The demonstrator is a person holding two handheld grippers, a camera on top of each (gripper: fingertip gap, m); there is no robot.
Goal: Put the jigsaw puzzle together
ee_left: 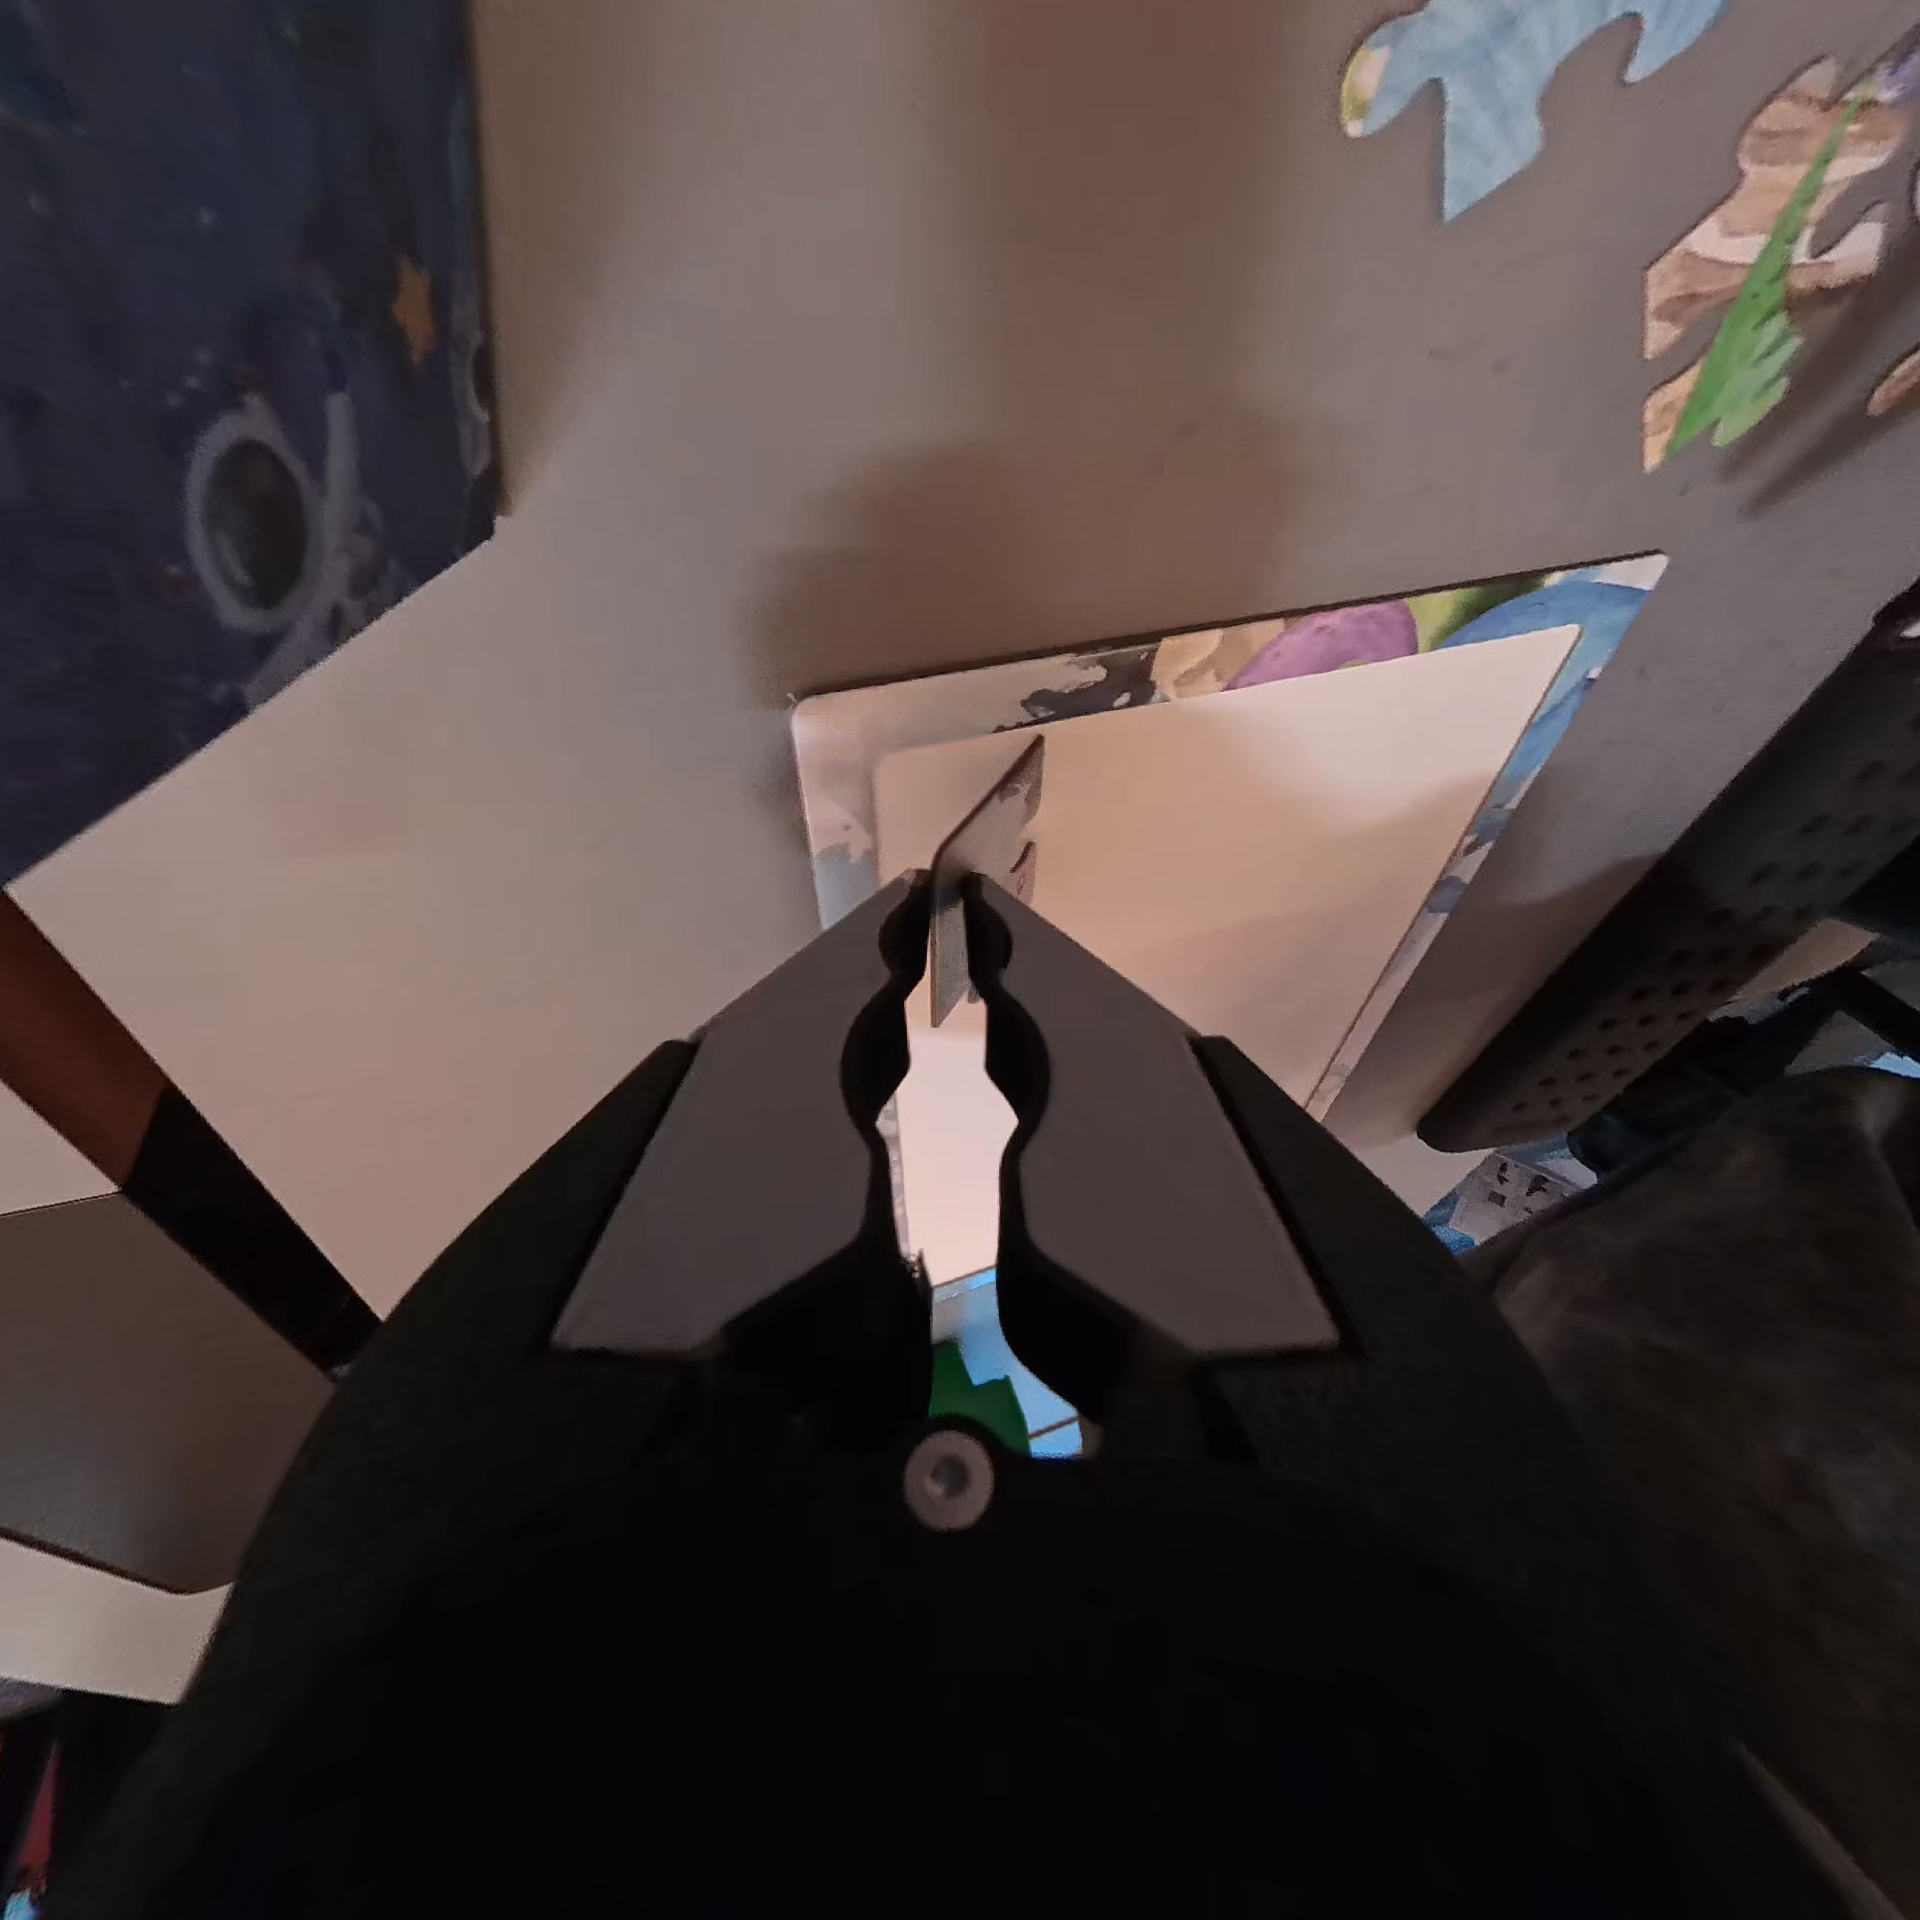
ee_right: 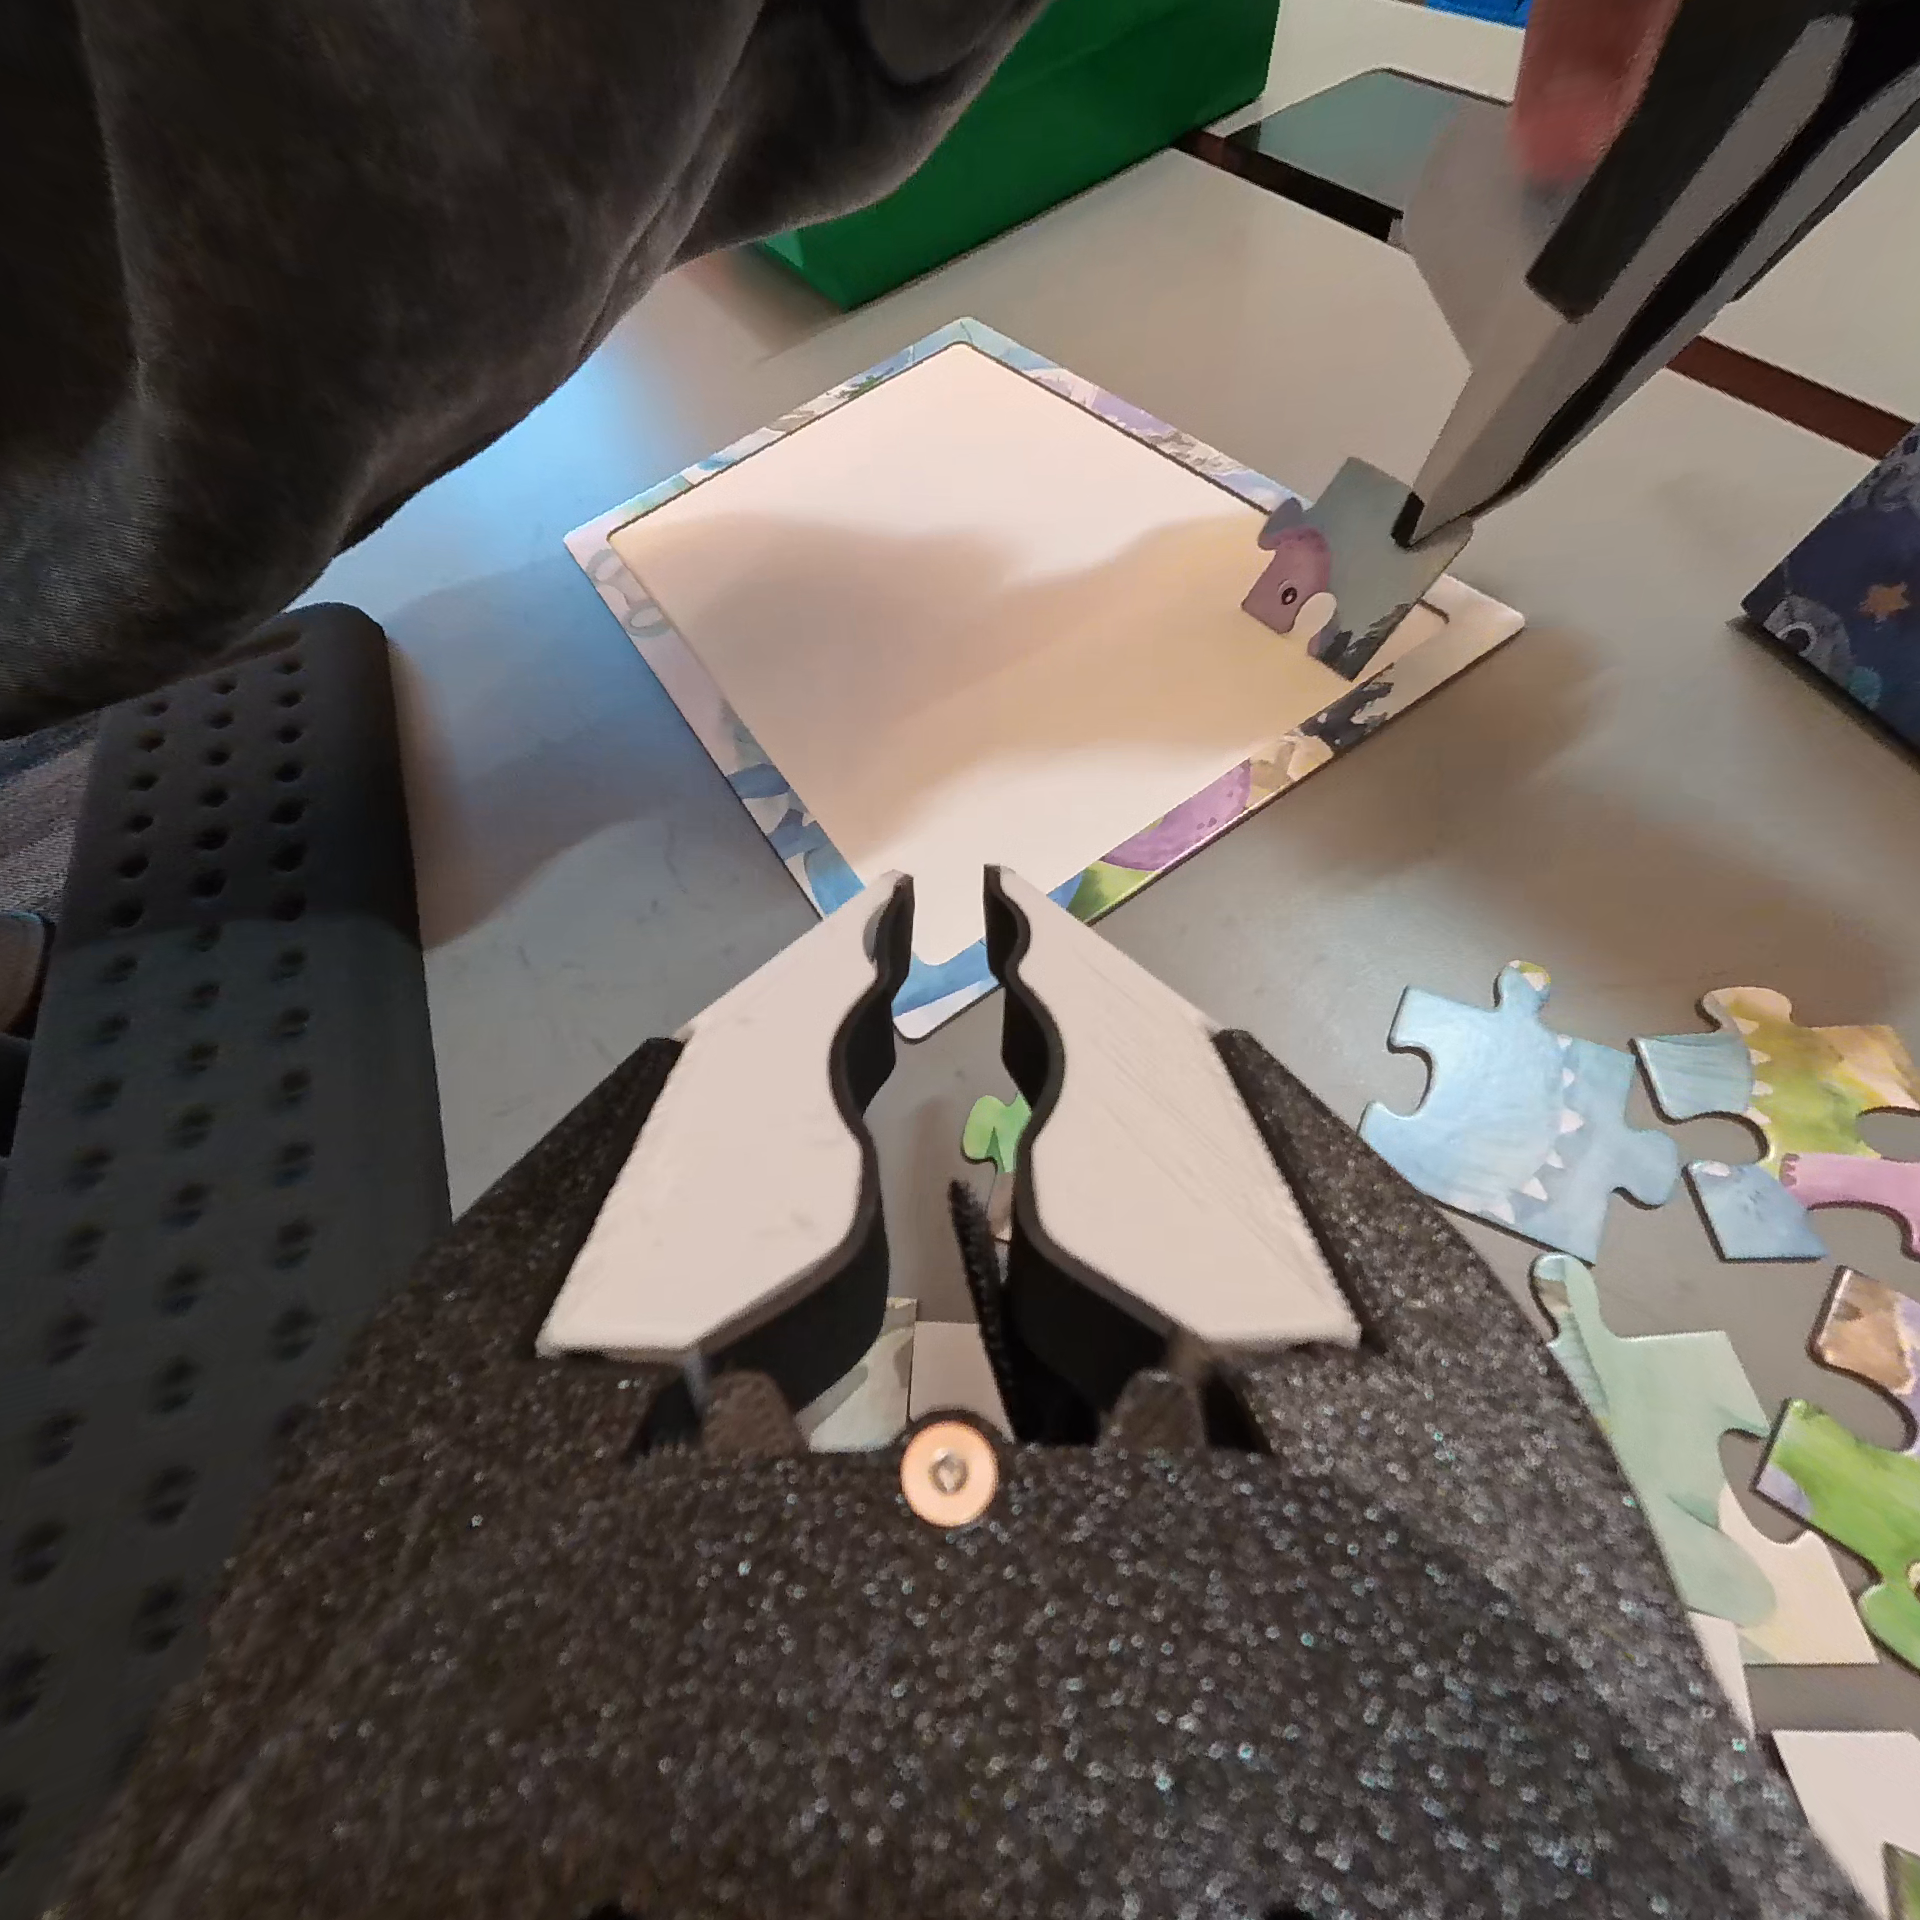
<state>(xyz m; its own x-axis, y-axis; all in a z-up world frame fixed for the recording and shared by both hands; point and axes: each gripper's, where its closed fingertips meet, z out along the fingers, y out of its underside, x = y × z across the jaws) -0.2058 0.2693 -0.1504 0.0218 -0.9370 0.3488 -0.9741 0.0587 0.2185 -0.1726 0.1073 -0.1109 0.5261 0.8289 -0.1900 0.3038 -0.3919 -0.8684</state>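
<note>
Right wrist view: a corner piece point(ee_right: 1351, 571) is held tilted by the closed left tool point(ee_right: 1429, 525) just above the tray's point(ee_right: 1475, 623) far corner; the right tool point(ee_right: 948, 894), parted and empty, is nearer the loose pieces point(ee_right: 1517, 1122).

Prob. office/classroom: plain grey tables point(ee_right: 1558, 831) w/ green bin point(ee_right: 1039, 135).

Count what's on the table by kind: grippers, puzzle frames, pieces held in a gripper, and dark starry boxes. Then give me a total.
grippers: 2, the left gripper and the right gripper
puzzle frame: 1
held puzzle piece: 1, in the left gripper
dark starry box: 1
total: 5
</note>
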